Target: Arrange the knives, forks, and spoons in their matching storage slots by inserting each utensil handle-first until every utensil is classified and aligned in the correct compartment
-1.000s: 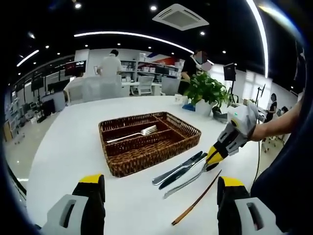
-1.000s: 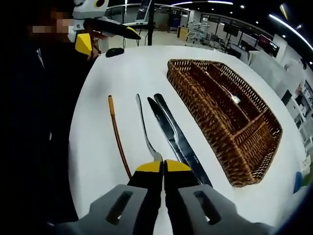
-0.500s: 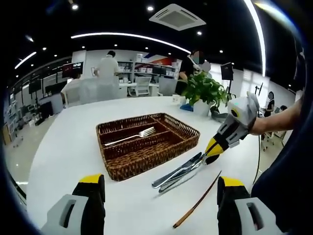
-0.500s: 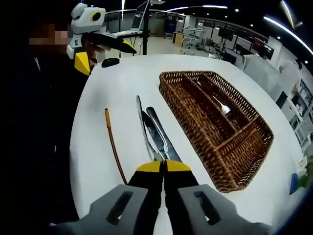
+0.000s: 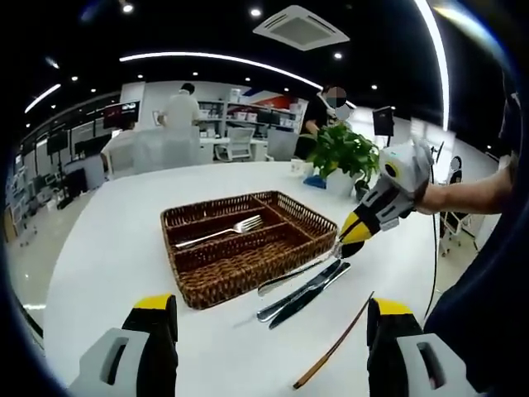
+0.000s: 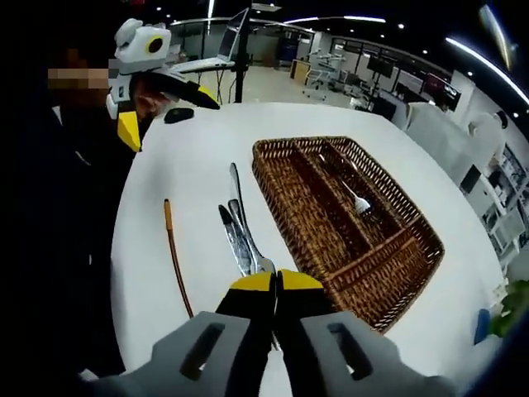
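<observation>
A brown wicker basket [image 5: 240, 252] [image 6: 347, 223] with long compartments sits mid-table, and one silver fork [image 5: 221, 232] [image 6: 357, 201] lies in it. My right gripper [image 6: 277, 285] [image 5: 347, 240] is shut on a slim silver utensil [image 6: 238, 203] [image 5: 293, 275]. It holds the utensil above the table, its far end close to the basket's near wall; I cannot tell what kind it is. Two dark-handled knives [image 5: 304, 294] [image 6: 230, 238] lie side by side under it. My left gripper [image 5: 269, 322] is open and holds nothing, low over the table in front of the basket.
A thin brown chopstick [image 5: 335, 347] [image 6: 173, 260] lies on the white table [image 5: 124, 223] beside the knives. A potted plant [image 5: 347, 157] stands at the far edge. A person's dark sleeve [image 6: 74, 248] borders the table. Other people stand at desks behind.
My right gripper has lifted the silver utensil off the table and carried it from beside the knives towards the basket. The knives, chopstick and fork have stayed put.
</observation>
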### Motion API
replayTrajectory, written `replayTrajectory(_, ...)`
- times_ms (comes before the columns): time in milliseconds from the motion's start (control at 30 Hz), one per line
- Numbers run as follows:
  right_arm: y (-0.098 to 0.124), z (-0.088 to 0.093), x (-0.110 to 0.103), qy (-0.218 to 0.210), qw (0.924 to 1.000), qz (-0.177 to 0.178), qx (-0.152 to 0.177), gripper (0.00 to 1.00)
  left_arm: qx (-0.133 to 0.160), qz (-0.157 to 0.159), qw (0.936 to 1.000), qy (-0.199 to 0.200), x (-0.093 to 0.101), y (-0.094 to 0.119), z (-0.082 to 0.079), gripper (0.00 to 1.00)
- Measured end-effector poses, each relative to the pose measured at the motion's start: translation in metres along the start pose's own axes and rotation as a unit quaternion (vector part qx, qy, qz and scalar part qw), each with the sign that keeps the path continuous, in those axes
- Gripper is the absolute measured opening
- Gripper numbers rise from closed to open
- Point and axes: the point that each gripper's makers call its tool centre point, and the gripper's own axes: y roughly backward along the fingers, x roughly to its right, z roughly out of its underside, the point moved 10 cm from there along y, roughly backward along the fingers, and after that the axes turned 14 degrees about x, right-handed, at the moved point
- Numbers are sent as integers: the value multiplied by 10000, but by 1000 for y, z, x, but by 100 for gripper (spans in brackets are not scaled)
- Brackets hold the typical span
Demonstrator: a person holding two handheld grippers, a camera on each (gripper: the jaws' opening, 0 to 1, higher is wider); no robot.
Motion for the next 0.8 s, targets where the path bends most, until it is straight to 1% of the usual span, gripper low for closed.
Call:
replayTrajectory(467, -3, -19, 42, 174, 9996, 230, 43, 0, -3, 76, 10000, -14, -10, -2, -6, 100)
replayTrajectory(600, -8, -24, 58, 240, 9994, 247, 45, 0, 59, 110, 9999, -26, -11, -5, -10, 100)
replayTrajectory(800, -21, -30, 83, 290, 9991, 291, 47, 0, 83, 114, 9999, -36, -13, -6, -12, 100)
